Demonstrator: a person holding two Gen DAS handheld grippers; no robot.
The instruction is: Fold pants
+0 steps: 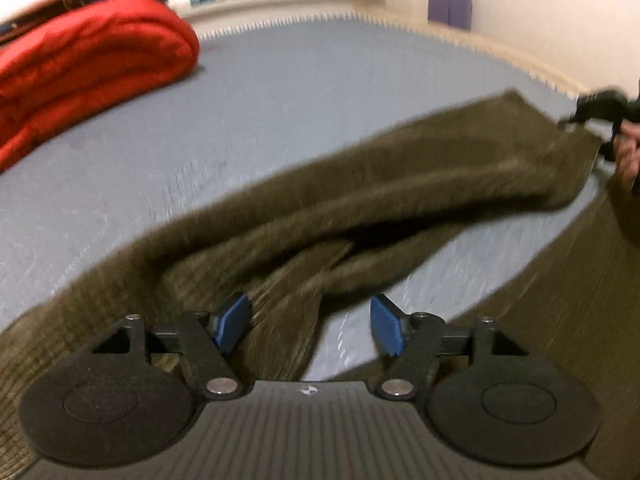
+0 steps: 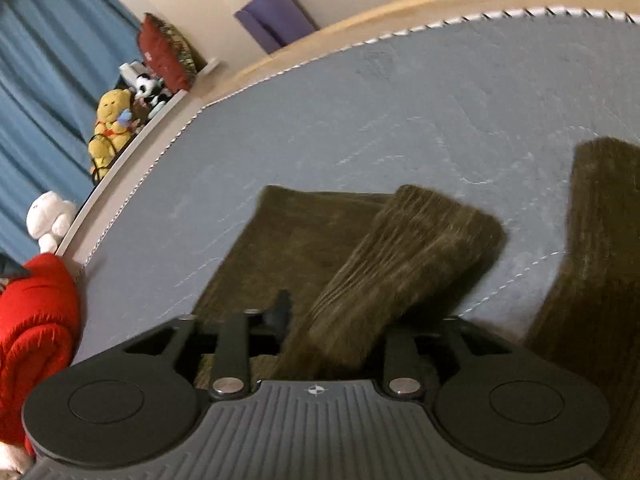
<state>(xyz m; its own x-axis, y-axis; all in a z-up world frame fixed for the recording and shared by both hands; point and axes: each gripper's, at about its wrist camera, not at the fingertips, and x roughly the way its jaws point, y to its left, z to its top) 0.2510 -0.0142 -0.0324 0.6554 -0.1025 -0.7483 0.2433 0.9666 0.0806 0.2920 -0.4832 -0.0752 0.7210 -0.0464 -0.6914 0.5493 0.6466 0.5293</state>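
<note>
Olive corduroy pants [image 1: 400,184] lie crumpled across the grey bed sheet [image 1: 280,92]. My left gripper [image 1: 308,320] is open just above their near end, its blue pads [image 1: 234,320] wide apart, and a bunched fold runs beside the left pad. My right gripper [image 1: 596,114], in a person's hand [image 1: 626,152], is at the far end of the pants. In the right wrist view a pant leg [image 2: 400,260] drapes between my right gripper's [image 2: 332,312] fingers. The left finger [image 2: 282,308] stands clear of it and the right finger is hidden. More of the pants [image 2: 600,240] lies to the right.
A folded red blanket [image 1: 92,64] lies on the bed at the left [image 2: 36,320]. Plush toys [image 2: 112,120] line a ledge by blue curtains. A wooden bed frame [image 2: 400,4] edges the far side, with a purple item [image 1: 448,6] against the wall.
</note>
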